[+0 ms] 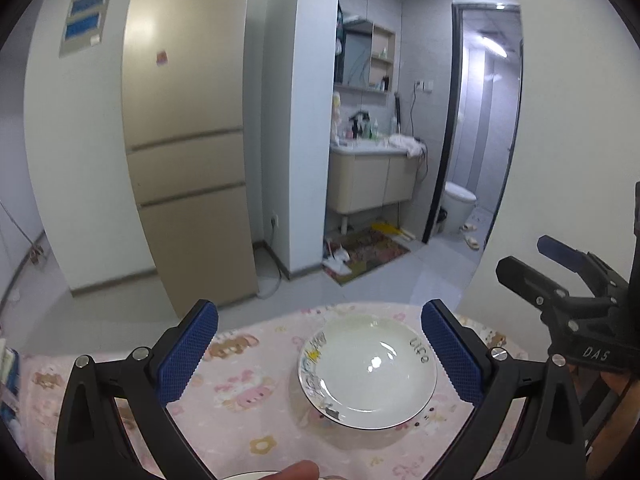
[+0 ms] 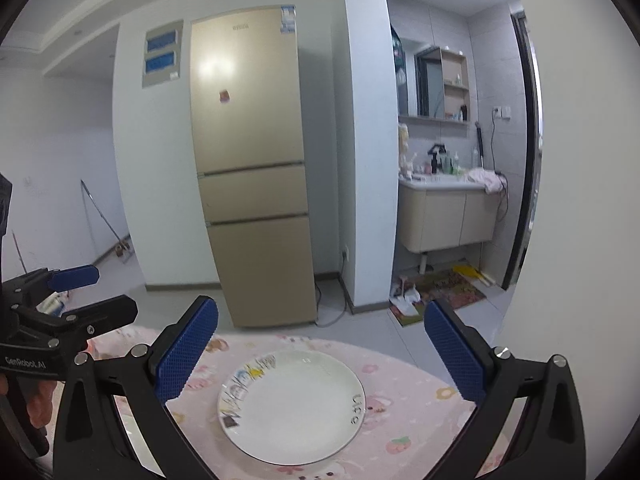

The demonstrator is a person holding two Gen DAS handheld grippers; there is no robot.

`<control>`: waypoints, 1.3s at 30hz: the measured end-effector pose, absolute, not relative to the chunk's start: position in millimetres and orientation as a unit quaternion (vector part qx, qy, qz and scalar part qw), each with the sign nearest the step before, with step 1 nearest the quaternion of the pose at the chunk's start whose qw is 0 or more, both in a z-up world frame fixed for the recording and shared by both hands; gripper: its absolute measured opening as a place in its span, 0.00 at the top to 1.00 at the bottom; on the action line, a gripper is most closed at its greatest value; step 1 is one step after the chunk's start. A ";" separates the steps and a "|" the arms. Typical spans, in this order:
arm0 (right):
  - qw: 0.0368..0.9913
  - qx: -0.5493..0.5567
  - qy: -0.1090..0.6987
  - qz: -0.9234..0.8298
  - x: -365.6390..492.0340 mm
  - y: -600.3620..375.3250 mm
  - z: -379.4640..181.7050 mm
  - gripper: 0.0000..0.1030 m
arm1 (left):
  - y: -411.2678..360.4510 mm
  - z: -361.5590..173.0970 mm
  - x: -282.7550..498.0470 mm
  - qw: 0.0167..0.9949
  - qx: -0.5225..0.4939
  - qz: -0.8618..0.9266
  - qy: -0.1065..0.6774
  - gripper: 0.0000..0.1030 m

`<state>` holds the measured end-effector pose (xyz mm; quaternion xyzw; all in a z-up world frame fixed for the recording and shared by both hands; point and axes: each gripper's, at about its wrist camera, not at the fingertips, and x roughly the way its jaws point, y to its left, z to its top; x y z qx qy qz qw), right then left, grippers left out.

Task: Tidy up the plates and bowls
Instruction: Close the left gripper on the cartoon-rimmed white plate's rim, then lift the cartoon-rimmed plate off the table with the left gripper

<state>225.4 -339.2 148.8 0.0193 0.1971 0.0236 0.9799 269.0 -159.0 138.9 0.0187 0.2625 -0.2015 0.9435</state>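
Below our left gripper, a white rim and a fingertip are running off the frame edge; we are not making out what dish it is.

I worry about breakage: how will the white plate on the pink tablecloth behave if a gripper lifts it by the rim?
The plate looks like glazed ceramic with a shiny surface, so it is probably stiff, breakable and slippery against the fingers. It lies flat on the tablecloth, so its low rim may be hard to get under. Pushed, it would likely slide or drag the cloth, not roll.
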 end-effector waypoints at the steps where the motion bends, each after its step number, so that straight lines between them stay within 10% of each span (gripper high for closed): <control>1: 0.979 0.022 0.204 0.024 229.8 -341.7 141.7 0.00 | -162.3 130.4 275.6 0.939 0.017 -0.205 0.276 0.00; 12: 0.958 0.075 0.274 0.046 281.7 -371.9 48.8 0.02 | -200.2 37.0 332.3 0.897 0.031 -0.184 0.401 0.00; 18: 0.912 0.146 0.382 0.029 312.5 -403.3 -15.4 0.45 | -203.2 8.1 349.2 0.888 0.026 -0.148 0.436 0.01; 22: 0.906 0.141 0.396 0.042 317.3 -403.3 -24.9 0.46 | -189.4 -11.8 360.4 0.872 -0.012 -0.126 0.473 0.32; 39: 0.884 0.133 0.445 0.052 330.4 -394.9 -47.8 0.77 | -194.3 -59.4 373.1 0.835 -0.065 -0.141 0.528 0.61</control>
